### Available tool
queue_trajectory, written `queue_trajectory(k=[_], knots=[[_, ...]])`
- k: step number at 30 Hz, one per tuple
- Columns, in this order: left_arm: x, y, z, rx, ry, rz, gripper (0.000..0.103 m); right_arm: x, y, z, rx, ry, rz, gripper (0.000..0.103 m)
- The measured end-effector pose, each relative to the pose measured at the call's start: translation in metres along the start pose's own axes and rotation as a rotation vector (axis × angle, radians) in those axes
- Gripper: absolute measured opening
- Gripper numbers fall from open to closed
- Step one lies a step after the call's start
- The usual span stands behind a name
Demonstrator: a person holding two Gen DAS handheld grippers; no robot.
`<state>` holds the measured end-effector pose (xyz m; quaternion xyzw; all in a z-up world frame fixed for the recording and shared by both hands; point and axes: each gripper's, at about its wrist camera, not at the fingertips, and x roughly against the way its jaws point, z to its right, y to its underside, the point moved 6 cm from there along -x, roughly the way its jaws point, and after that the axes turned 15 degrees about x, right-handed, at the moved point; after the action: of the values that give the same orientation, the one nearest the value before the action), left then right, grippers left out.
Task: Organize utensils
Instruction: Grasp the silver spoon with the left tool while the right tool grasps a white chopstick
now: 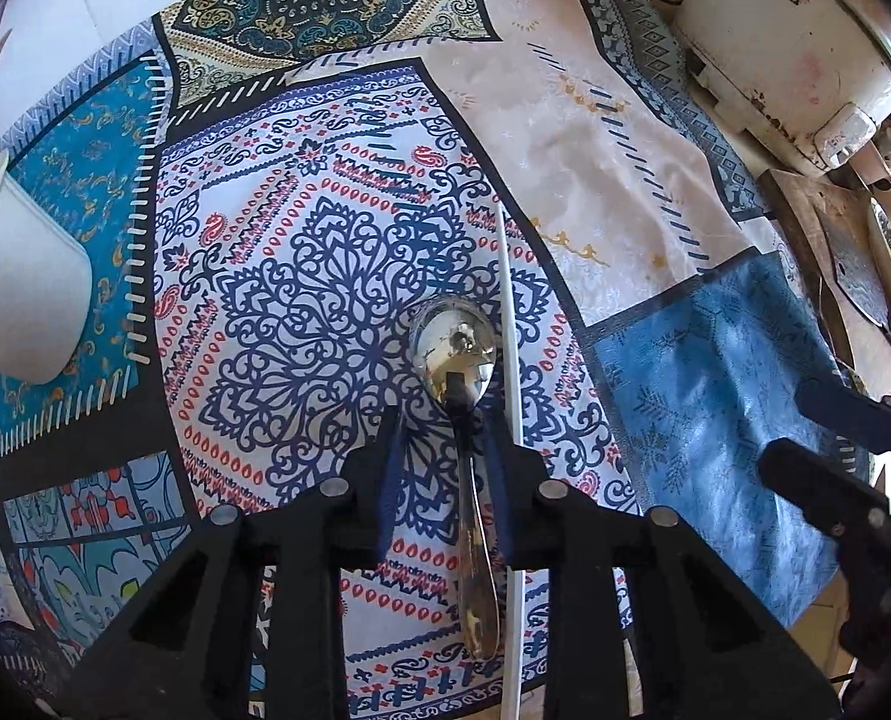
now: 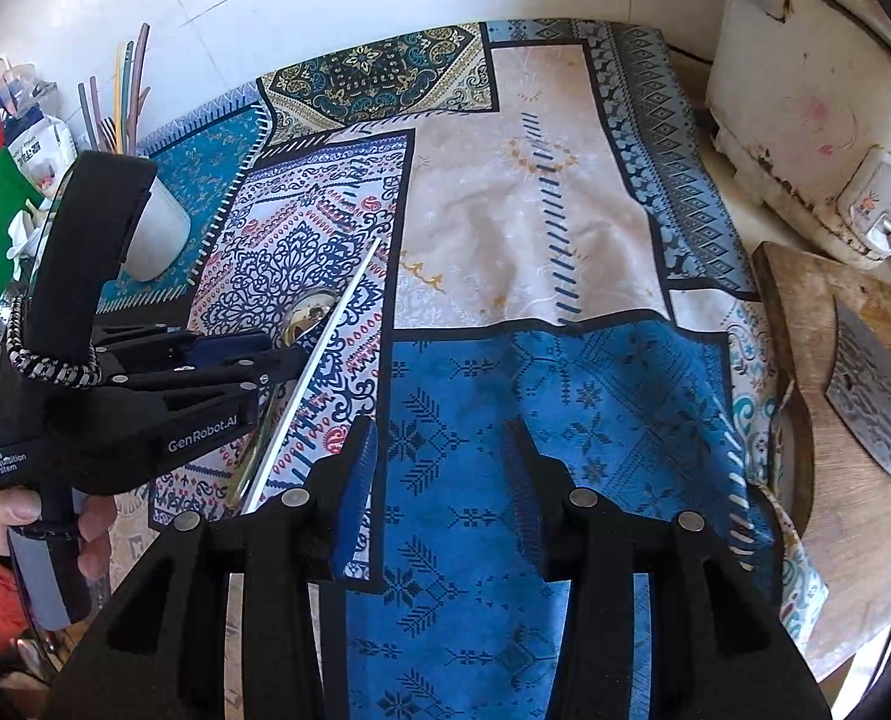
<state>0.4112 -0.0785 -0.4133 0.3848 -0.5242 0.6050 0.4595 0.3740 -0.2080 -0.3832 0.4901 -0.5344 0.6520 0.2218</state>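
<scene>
Left tongs (image 1: 442, 420) straddle the metal spoon's (image 1: 454, 348) neck, pads not clearly touching it, spoon flat on the patterned cloth (image 1: 301, 276) beside a white chopstick (image 1: 514, 360), right tongs (image 2: 439, 432) apart and empty over the blue patch, white cup (image 1: 19, 300) farther left.

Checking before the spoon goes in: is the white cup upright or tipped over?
Upright. The right wrist view shows the white cup standing on the cloth with straws sticking up behind; whether they are in it is hidden.
</scene>
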Motion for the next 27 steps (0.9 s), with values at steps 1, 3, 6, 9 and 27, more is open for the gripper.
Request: queue_trajectory(k=[1, 3, 6, 9, 27], knots=[[-0.002, -0.001, 0.002, -0.009, 0.004, -0.004, 0.019, -0.002, -0.001, -0.001, 0.001, -0.004, -0.004, 0.039], [-0.003, -0.003, 0.002, -0.017, 0.011, -0.004, 0.012, -0.007, -0.003, -0.004, -0.001, -0.017, -0.008, 0.039], [-0.003, -0.004, -0.005, -0.002, 0.029, -0.011, 0.004, -0.017, -0.006, -0.01, -0.008, -0.044, -0.015, 0.039], [0.001, -0.001, -0.021, 0.018, 0.015, 0.001, 0.004, -0.029, -0.011, -0.018, -0.016, -0.071, -0.03, 0.039], [0.059, 0.001, -0.057, 0.081, 0.069, 0.118, 0.003, -0.074, -0.034, -0.067, 0.051, -0.008, -0.085, 0.021]])
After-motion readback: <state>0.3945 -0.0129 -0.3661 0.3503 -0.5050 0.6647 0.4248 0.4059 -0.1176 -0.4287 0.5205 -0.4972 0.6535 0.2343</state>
